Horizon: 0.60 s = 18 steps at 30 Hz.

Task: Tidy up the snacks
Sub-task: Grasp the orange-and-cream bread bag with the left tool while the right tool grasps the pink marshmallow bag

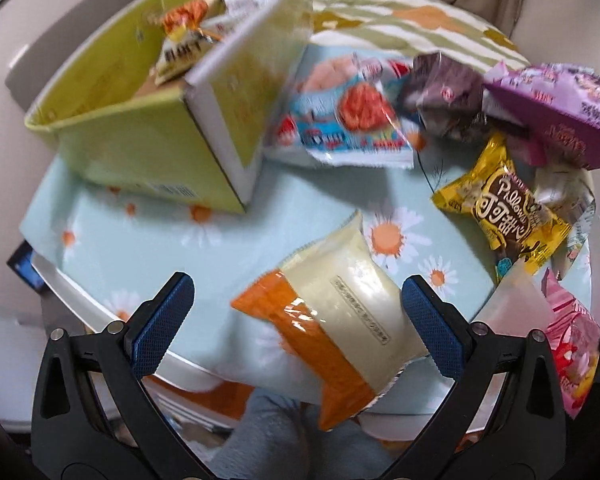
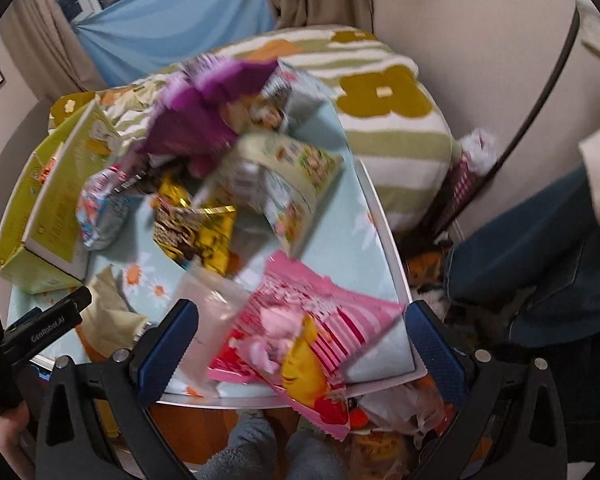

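Left wrist view shows the left gripper spread wide around an orange-and-cream packet at lower centre, hanging over the table edge. It looks light, crinkly and slippery; pinching across its puffy middle seems best. Upper left stands the green box. The right gripper gapes over a pink packet.
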Available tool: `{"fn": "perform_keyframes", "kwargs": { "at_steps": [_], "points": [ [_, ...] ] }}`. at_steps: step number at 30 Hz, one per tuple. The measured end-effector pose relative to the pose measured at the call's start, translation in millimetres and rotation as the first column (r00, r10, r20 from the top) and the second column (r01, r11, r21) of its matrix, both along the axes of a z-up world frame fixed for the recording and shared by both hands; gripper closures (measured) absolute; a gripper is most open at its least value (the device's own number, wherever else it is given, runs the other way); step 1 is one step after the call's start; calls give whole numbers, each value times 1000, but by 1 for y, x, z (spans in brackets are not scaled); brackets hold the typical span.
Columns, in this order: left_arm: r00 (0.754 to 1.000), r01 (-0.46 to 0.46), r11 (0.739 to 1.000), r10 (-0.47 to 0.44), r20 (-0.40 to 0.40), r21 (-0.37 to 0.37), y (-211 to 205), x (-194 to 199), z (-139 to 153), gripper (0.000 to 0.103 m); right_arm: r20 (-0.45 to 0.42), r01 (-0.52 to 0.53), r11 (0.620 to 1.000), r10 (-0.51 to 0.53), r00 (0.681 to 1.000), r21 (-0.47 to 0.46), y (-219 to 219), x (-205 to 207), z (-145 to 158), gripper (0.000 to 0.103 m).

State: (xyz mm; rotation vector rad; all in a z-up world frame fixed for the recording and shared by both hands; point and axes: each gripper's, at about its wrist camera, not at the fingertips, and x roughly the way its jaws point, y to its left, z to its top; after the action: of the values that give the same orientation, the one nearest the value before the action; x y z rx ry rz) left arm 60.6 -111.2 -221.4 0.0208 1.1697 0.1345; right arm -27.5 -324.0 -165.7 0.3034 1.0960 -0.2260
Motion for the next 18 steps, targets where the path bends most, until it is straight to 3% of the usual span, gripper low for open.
{"fn": "perform_keyframes", "kwargs": {
  "at_steps": [5,10,12,13,18],
  "points": [
    [999,-17,999,18,-30,34,-10,2,-16,0,-26,24,999,-23,999,36,-4,-2,-18,0],
    [993,-44,999,43,-112,-8,-10,3,-39,0,-57,39,998,-36,998,44,-4,-2,-28,0],
    [992,-34,999,31,-121,-24,-9,3,-45,16,-63,47,997,-43,997,57,-4,-2,-32,0],
    [991,-26,999,22,-134,-31,-9,3,-49,35,-65,51,997,-47,997,61,-4,-2,-32,0],
    [991,12,998,-20,-132,-61,-6,0,-55,40,-75,67,996,-62,995,66,-4,-2,-36,0]
  ]
}}
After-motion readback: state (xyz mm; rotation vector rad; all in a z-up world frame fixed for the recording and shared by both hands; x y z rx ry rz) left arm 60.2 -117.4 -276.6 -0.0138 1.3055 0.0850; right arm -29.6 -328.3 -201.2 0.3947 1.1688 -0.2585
